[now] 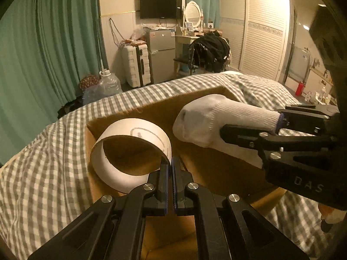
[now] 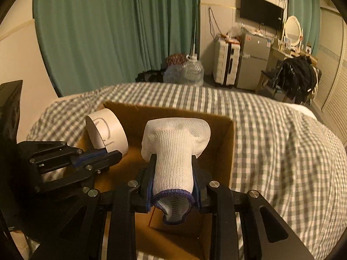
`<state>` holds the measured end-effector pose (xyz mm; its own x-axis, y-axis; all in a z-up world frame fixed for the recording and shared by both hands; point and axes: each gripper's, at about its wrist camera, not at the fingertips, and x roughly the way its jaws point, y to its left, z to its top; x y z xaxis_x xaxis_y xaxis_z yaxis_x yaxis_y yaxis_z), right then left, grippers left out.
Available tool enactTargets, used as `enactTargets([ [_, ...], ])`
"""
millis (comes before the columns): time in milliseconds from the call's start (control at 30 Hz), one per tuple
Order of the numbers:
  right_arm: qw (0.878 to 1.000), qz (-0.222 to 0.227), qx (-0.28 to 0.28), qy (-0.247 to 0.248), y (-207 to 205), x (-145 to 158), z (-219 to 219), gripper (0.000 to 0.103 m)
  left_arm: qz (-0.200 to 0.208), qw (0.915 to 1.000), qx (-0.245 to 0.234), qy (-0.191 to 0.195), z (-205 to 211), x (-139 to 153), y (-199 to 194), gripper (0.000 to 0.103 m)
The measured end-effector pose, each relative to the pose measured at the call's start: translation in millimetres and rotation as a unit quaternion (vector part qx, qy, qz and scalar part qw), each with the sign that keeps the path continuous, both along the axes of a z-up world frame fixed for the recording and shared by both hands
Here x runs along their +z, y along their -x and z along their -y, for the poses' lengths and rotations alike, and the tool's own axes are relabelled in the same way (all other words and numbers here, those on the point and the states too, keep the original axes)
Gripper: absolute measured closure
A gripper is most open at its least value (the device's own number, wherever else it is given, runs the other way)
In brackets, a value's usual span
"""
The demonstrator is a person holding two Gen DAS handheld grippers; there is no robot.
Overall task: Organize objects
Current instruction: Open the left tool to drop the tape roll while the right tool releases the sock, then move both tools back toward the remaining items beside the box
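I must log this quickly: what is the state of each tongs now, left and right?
Left tongs: closed on the rim of the white paper ring.
Right tongs: closed on the white sock, above the cardboard box.

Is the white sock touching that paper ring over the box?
Apart. The right wrist view shows brown cardboard box wall between the sock and the paper ring; the left wrist view shows the same gap.

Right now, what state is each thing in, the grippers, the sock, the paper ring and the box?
left gripper: jaws shut on the paper ring's wall
right gripper: jaws shut on the sock
paper ring: held above the box, open side facing the camera
white sock: held by its cuff above the box
cardboard box: open, on the checked bedspread
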<state>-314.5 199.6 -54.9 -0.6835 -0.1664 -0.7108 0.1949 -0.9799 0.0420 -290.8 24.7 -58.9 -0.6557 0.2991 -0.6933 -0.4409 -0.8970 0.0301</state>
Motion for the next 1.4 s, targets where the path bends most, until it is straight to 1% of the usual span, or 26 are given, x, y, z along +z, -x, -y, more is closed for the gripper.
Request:
enactTargets([
  [100,1.0,0.004,0.0,0.016,4.8,-5.2,-6.1,0.075,-0.007,0.9999,-0.007,0.008,-5.2,-2.7,-1.3,0.1],
  [167,1.0,-0.002,-0.009,0.028,2.2,-1.8,-13.3,0.07,-0.009,0.9999,-0.011,0.008,-7.7,-1.3,-4.5,0.097],
  [200,0.999,-0.005,-0.013,0.031,0.2,0.6,-16.1,0.064,-0.01,0.9998,-0.012,0.008,-8.3,0.2,-6.9,0.093],
  [233,0.999,-0.013,-0.019,0.034,-3.5,5.0,-19.2,0.054,-0.01,0.9998,-0.012,0.01,-8.7,2.3,-10.7,0.088],
  [267,0.999,-0.022,-0.026,0.039,-7.5,11.6,-21.2,0.049,-0.011,0.9998,-0.01,0.013,-7.6,3.8,-16.0,0.085],
  [300,0.998,-0.03,-0.031,0.047,-12.9,18.2,-25.4,0.043,-0.012,0.9998,-0.007,0.016,-7.2,7.5,-21.2,0.075],
  [333,0.997,-0.037,-0.033,0.055,-18.9,25.8,-29.2,0.042,-0.013,0.9998,-0.006,0.017,-7.1,11.1,-23.6,0.064],
  [367,0.997,-0.042,-0.035,0.059,-22.0,30.8,-30.2,0.042,-0.017,0.9997,-0.004,0.017,-6.8,16.1,-25.7,0.057],
  [400,0.996,-0.048,-0.037,0.061,-28.4,38.7,-31.9,0.041,-0.025,0.9996,-0.001,0.016,-5.3,21.7,-32.5,0.044],
  [433,0.996,-0.056,-0.039,0.061,-36.7,48.5,-33.9,0.04,-0.033,0.9993,0.002,0.015,-3.4,27.8,-39.9,0.037],
  [467,0.995,-0.063,-0.04,0.061,-42.9,56.8,-34.5,0.04,-0.037,0.9992,0.003,0.015,-1.8,33.3,-45.4,0.034],
  [533,0.995,-0.075,-0.038,0.058,-59.3,73.9,-33.0,0.038,-0.043,0.9989,0.008,0.015,1.4,48.0,-56.1,0.024],
  [667,0.994,-0.094,-0.036,0.034,-94.3,104.6,-24.5,0.037,-0.059,0.9976,0.027,0.022,11.5,72.1,-83.7,0.021],
  [700,0.994,-0.099,-0.036,0.03,-101.7,110.4,-23.4,0.037,-0.061,0.9974,0.032,0.022,14.3,78.2,-91.2,0.017],
  [767,0.994,-0.106,-0.032,0.021,-122.8,124.6,-20.0,0.037,-0.065,0.9969,0.042,0.016,20.6,89.7,-106.5,0.015],
  [800,0.993,-0.109,-0.03,0.017,-132.7,130.6,-18.1,0.037,-0.066,0.9967,0.046,0.011,23.8,94.7,-114.2,0.011],
  [967,0.993,-0.113,-0.02,-0.01,-173.4,146.2,-10.5,0.037,-0.078,0.9946,0.069,-0.003,34.7,110.1,-147.2,0.006],
  [1067,0.994,-0.108,-0.014,-0.021,-196.9,142.8,-5.7,0.037,-0.083,0.993,0.084,0.001,39.0,106.4,-166.1,0.006],
  [1167,0.995,-0.094,-0.008,-0.028,-212.0,127.6,-1.9,0.037,-0.077,0.9921,0.1,0.0,44.2,93.9,-181.2,0.006],
  [1300,0.997,-0.071,-0.003,-0.043,-223.4,96.9,5.6,0.037,-0.063,0.99,0.126,0.003,48.9,61.4,-197.1,0.006],
  [1400,0.998,-0.043,0.001,-0.054,-226.8,63.9,7.9,0.037,-0.048,0.989,0.14,0.009,48.8,32.9,-202.4,0.006],
])
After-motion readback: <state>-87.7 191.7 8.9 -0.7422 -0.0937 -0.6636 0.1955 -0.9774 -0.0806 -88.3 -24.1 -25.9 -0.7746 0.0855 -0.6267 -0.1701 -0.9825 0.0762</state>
